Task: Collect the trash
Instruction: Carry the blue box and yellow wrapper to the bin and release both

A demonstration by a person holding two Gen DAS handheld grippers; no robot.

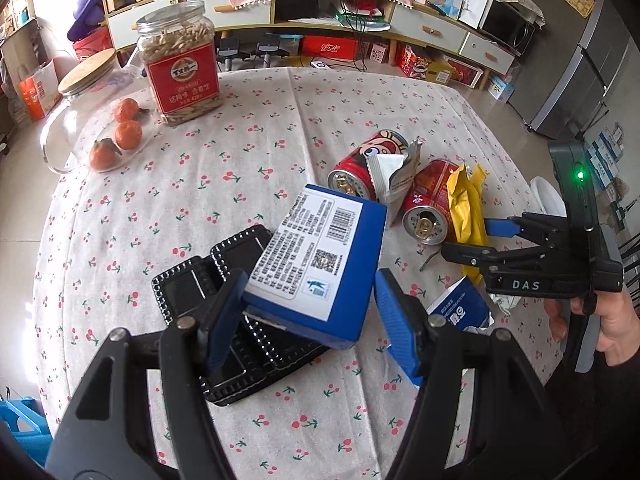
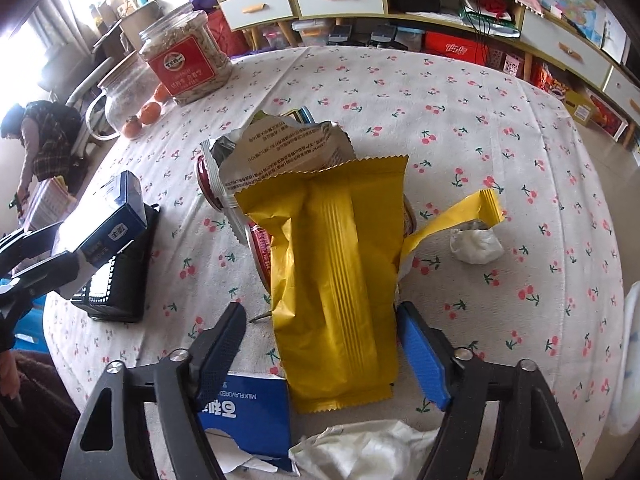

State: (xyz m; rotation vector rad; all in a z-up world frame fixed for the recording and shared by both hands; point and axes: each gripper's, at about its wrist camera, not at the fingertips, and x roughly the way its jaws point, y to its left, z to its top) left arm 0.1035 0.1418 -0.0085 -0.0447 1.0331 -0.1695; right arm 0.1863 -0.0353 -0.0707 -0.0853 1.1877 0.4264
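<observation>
My left gripper has its blue pads against the sides of a blue box with a white printed label, held tilted above a black plastic tray. The box also shows in the right wrist view. My right gripper is open, its pads either side of a yellow wrapper without touching it. Behind the wrapper lie a torn silver wrapper and two red cans. A blue milk carton and crumpled white tissue lie under the right gripper.
The table has a cherry-print cloth. At the far left stand a red-labelled jar of seeds, a glass jar with a cork lid and oranges. A crumpled paper ball lies at right. A person bends at far left.
</observation>
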